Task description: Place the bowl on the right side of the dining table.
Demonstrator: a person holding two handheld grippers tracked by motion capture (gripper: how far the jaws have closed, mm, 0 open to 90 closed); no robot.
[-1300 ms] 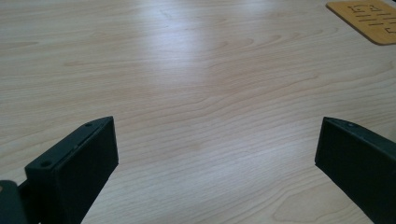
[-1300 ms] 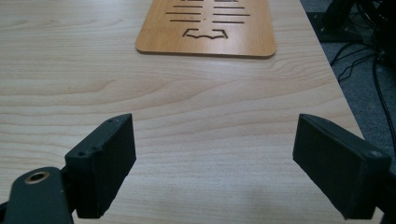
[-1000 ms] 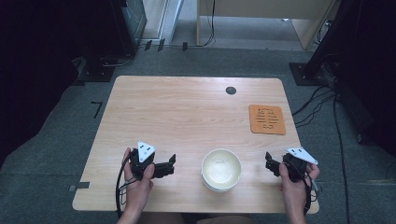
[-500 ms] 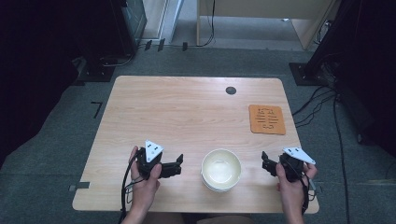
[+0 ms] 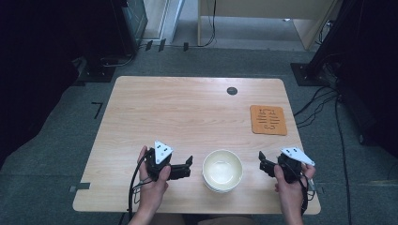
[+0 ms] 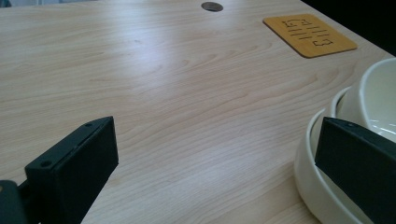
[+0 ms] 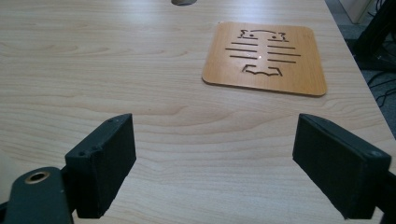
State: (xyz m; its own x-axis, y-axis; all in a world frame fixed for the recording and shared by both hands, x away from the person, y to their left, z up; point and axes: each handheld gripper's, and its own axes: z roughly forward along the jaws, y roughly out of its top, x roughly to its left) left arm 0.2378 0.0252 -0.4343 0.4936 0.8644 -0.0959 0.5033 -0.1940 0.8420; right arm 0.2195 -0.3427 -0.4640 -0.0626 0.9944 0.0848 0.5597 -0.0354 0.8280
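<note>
Bowls (image 5: 222,170), cream-white and glossy, sit nested in a small stack near the front edge of the wooden surface (image 5: 187,112), toward six o'clock from its middle. In the high view the top bowl shows a round, pale yellowish interior, and a second rim peeks out under it along the near side. The left gripper view shows at least two rims (image 6: 327,140), smooth and thick-walled, one inside the other, at the right of the frame.

The left gripper (image 5: 187,168) lies at nine o'clock of the stack, held low over the surface in the person's left hand (image 5: 152,180); its jaws stand wide apart and hold nothing. One jaw is just beside the outer rim, and I cannot tell whether it touches. The right gripper (image 5: 264,164) is at three o'clock of the stack, a little apart from it, in the right hand (image 5: 288,187); its jaws are also spread wide and empty, over bare wood.

An orange square coaster (image 5: 268,120) with cut-out lines lies flat toward two o'clock from the bowls, near the right edge. A small dark round disc (image 5: 232,90) sits in the surface toward twelve o'clock, near the far edge. Cables (image 5: 136,187) trail from the left gripper over the near edge.
</note>
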